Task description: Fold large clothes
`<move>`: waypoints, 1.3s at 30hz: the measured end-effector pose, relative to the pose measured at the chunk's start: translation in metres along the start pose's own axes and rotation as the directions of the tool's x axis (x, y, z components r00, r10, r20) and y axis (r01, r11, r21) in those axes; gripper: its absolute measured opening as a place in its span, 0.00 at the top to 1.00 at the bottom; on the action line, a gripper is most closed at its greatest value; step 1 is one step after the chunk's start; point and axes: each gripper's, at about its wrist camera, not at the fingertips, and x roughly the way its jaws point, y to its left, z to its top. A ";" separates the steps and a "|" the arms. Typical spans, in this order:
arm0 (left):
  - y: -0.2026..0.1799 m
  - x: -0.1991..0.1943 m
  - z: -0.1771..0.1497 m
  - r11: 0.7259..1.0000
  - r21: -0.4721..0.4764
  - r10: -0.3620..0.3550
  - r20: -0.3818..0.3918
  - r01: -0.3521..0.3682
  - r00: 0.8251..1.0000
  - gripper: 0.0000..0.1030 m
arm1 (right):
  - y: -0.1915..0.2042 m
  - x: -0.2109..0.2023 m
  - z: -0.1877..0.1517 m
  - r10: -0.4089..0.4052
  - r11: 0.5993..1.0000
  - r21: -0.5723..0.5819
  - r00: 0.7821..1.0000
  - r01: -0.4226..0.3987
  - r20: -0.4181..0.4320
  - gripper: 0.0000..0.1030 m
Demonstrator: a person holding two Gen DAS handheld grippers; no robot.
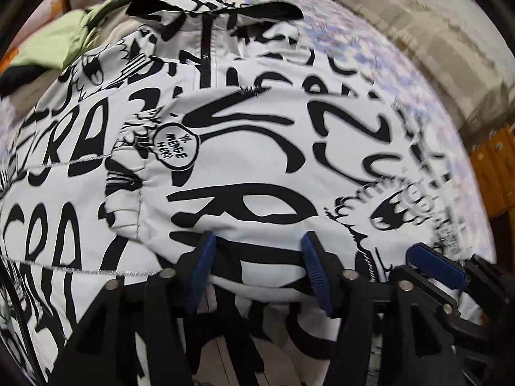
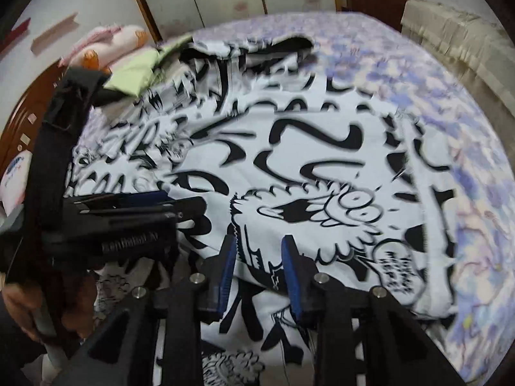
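You are laying a fold into the black-and-white printed jacket (image 1: pixel 257 148), which is lying spread on the bed (image 2: pixel 434 103) beside a green garment (image 1: pixel 54 45). Your left gripper (image 1: pixel 259 257) is pointing steeply down with its jaws standing apart around a rounded folded edge, not pressing on it. Your right gripper (image 2: pixel 259 259), just beside it, is tilting down too, its jaws narrower, with cloth running between them but no pinch showing. Next, you are probably looking for a fresh edge to grasp and carry across.
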 end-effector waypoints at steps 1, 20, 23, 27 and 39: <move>0.000 0.005 0.000 1.000 0.016 0.020 -0.006 -0.020 1.000 0.40 | -0.007 0.010 -0.001 -0.014 1.000 0.015 0.999 0.015 -0.030 0.72; 0.043 -0.001 0.006 0.998 -0.068 -0.014 0.019 0.016 1.000 0.37 | -0.094 -0.021 -0.024 -0.154 0.957 0.242 0.987 0.160 -0.041 0.95; 0.044 -0.004 0.006 0.998 -0.069 -0.014 0.018 0.016 1.000 0.37 | -0.091 -0.028 -0.024 -0.140 0.956 0.253 0.989 0.145 -0.038 0.95; 0.044 -0.015 0.002 0.998 -0.069 -0.013 0.017 0.015 1.000 0.33 | -0.083 -0.037 -0.024 -0.126 0.958 0.257 0.991 0.131 -0.035 0.95; 0.041 -0.072 -0.018 0.999 -0.036 -0.038 0.077 0.041 0.996 0.33 | -0.037 -0.083 -0.015 -0.126 0.980 0.154 0.992 0.125 -0.006 0.94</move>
